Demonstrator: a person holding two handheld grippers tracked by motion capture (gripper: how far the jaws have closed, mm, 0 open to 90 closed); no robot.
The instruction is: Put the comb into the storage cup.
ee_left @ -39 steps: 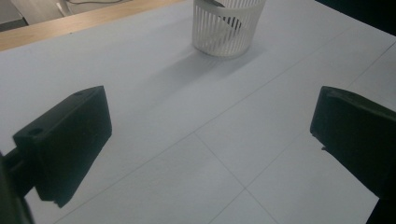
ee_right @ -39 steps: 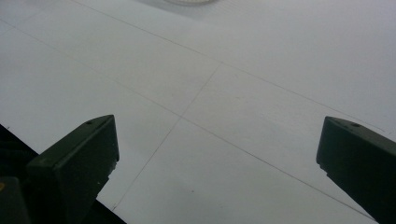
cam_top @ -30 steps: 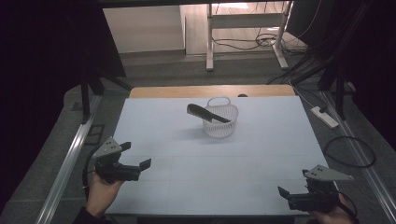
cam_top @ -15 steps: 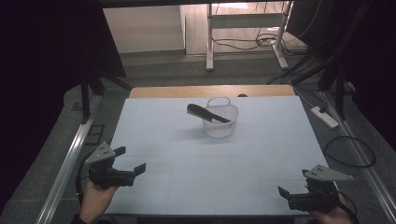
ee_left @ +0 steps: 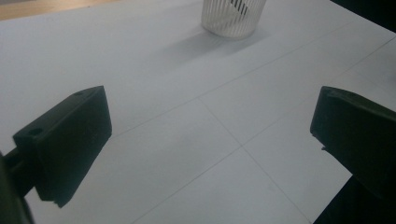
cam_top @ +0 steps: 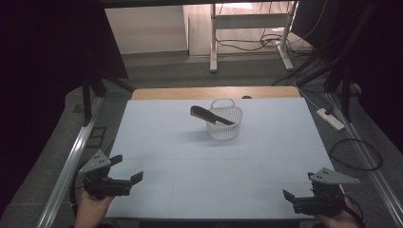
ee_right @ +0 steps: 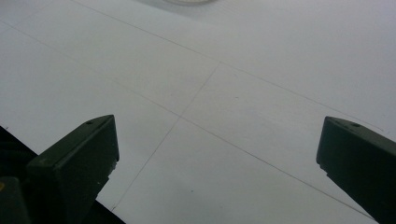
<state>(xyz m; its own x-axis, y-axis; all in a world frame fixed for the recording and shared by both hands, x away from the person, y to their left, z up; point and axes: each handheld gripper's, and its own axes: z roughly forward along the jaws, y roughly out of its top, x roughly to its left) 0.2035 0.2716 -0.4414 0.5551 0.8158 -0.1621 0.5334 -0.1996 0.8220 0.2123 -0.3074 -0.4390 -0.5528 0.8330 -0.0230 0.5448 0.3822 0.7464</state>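
A white slatted basket [cam_top: 223, 124] stands at the far middle of the white table [cam_top: 199, 161]. A black comb [cam_top: 210, 115] lies slanted across its rim, with one end sticking out to the left. My left gripper [cam_top: 127, 168] hovers at the near left corner, open and holding nothing. In the left gripper view its jaws [ee_left: 210, 135] stand wide apart, with the basket [ee_left: 232, 18] far ahead. At the near right corner my right gripper [cam_top: 299, 185] is open too. In the right gripper view its wide jaws [ee_right: 217, 149] frame bare table.
Metal rails [cam_top: 71, 156] run along both sides of the table. On the floor to the right lie a power strip [cam_top: 329, 118] and looped cables [cam_top: 356, 154]. A strip of wooden tabletop [cam_top: 214, 92] shows at the far edge.
My left gripper has drawn back a little toward the near left corner. The right gripper, basket and comb have not moved.
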